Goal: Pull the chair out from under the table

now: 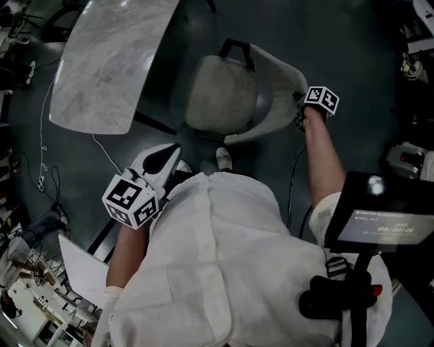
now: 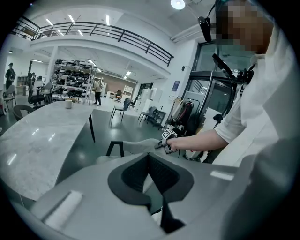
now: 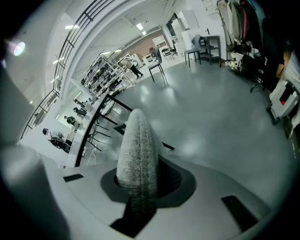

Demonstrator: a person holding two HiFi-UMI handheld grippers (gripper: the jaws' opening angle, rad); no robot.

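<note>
A dark grey-green polished floor (image 1: pixel 352 47) runs through a large, open, white-walled hall. A mezzanine with a black railing (image 2: pixel 117 35) curves overhead, and strip lights and a round ceiling lamp (image 2: pixel 177 4) shine from above. Tall storage shelves (image 2: pixel 70 84) stand at the far end, with a person (image 2: pixel 97 91) walking nearby. Spare dark chairs (image 2: pixel 121 108) dot the floor, a clothes rack (image 2: pixel 183 112) stands by the dark-framed glass partition (image 2: pixel 211 93), and a thin white cable (image 1: pixel 44 129) trails across the floor.

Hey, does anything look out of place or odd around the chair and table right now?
Nothing damaged or spilled. The chair stands upright beside the marble table, the right gripper clamped on its backrest. Only a thin white cable trails loose across the floor.
</note>
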